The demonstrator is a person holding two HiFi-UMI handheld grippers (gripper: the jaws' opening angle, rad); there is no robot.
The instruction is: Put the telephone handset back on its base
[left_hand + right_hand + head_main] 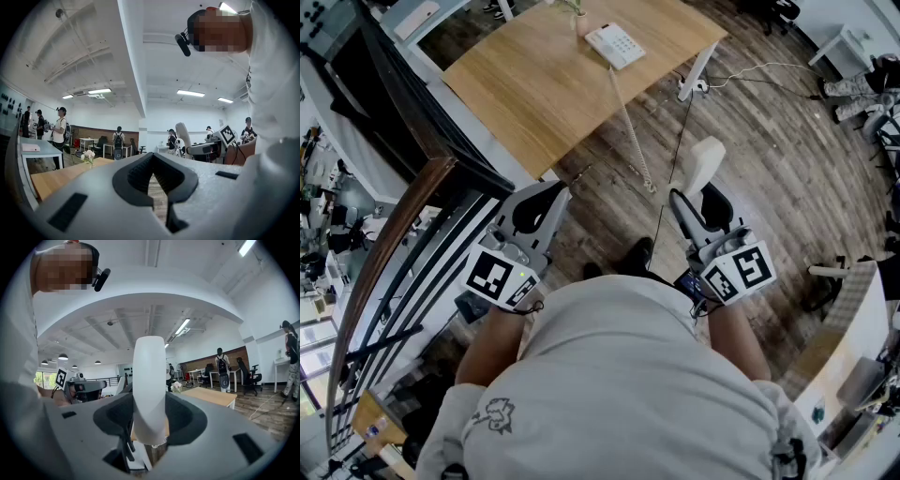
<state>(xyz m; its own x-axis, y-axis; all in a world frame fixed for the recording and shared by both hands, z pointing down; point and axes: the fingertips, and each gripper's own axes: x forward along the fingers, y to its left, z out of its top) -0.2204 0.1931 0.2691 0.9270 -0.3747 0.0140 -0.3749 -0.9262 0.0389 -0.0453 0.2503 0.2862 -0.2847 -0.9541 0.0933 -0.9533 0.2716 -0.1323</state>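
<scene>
— Where is the white plastic telephone handset (705, 161)?
— At centre right, clamped in the right gripper (697, 199). The left gripper (555, 190) is closed, empty. The white base (615, 44) sits on the wooden table (534, 84), top centre.

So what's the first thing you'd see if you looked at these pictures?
Probably the white telephone handset sticking up out of the right gripper, near the middle of the head view. Its curly cord stretches up across the floor to the phone base, which sits on the wooden table at the top. The left gripper beside it is shut and holds nothing.
</scene>
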